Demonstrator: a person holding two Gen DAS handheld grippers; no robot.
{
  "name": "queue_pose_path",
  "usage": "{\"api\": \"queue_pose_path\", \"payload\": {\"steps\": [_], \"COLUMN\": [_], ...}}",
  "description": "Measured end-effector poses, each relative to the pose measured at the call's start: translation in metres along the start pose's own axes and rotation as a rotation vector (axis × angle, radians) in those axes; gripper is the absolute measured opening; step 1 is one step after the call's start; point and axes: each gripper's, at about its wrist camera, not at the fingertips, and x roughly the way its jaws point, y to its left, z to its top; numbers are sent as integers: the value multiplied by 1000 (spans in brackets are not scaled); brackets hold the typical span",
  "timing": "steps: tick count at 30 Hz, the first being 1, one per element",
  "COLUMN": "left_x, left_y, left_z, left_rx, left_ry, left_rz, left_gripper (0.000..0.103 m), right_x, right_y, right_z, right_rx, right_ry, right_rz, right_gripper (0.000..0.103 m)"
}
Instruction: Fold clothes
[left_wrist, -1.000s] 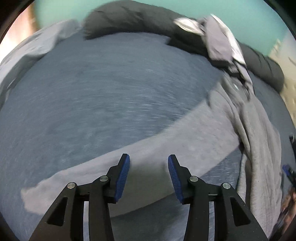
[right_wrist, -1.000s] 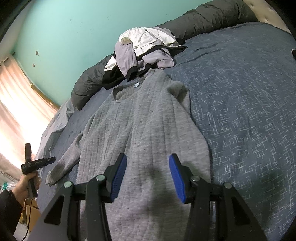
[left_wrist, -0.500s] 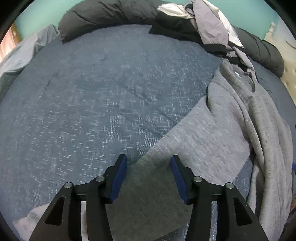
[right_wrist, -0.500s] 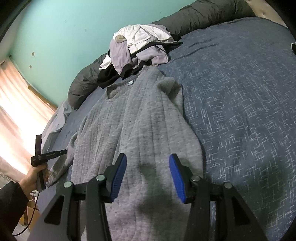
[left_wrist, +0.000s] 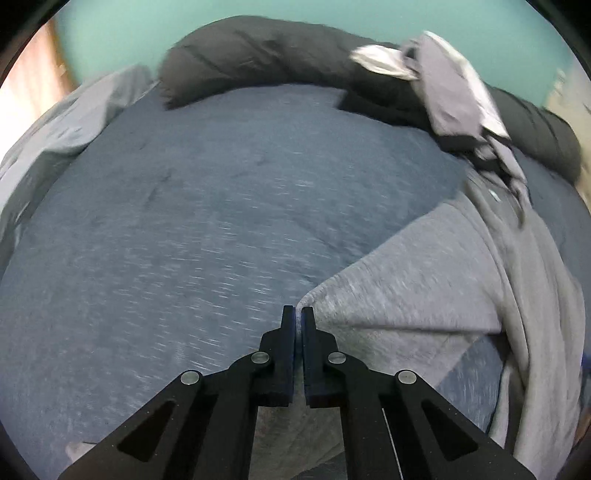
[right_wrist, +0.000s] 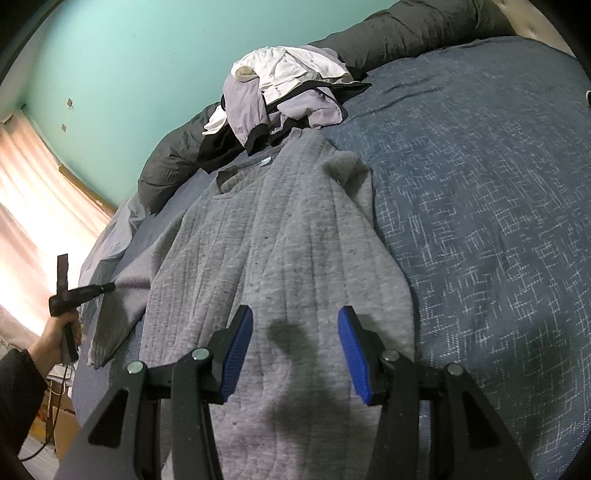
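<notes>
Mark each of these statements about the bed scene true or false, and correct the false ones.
1. The left gripper is shut on the grey sweater's sleeve. True; its fingers have just been closing on it.
2. The right gripper is clamped on the hem. False: its fingers stand open above the sweater's body.
3. The sweater lies on a red blanket. False: it lies on a dark blue bedspread.
4. A pile of clothes sits past the sweater's collar. True.
5. The wall is teal. True.

Blue bed (right_wrist: 480, 221) under grey sweater (right_wrist: 280, 236), clothes pile (right_wrist: 284, 88)
</notes>
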Motion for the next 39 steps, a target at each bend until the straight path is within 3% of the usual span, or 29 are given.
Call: {"api": "queue_pose_path", "payload": {"steps": [6,13,17,20,25,27,35,39], "left_x": [25,4,-25,-39,-53,-55,-56,-54], "left_y": [19,6,-9,-28,-87,-113,-178,-186], "left_z": [3,-3,-22,-46,-98,-116,-162,-169], "left_rx": [-110,-55,-4,-5,6,15,44,48], "left_ry": [83,1,-56,-56,-17,-10,14,16], "left_rz": [-2,66,26,-62,-269,-327,-460,-498], "left_gripper": [6,10,13,21,28,44,46,56], "right_x": [0,0,-6,-11,-20,-23,-32,-25], "right_y": [-3,-5,-7,-9,-13,-13,-20,-23], "right_z": [1,2,5,7,9,9,2,-4], "right_rx": [7,16,22,25,29,19,-8,3], "right_ry": [-2,-3,-18,-31,-46,-45,-27,9], "right_rz": [0,-1,-8,-17,-40,-54,-168,-198], "right_gripper": [49,49,49,49,49,49,49,51]}}
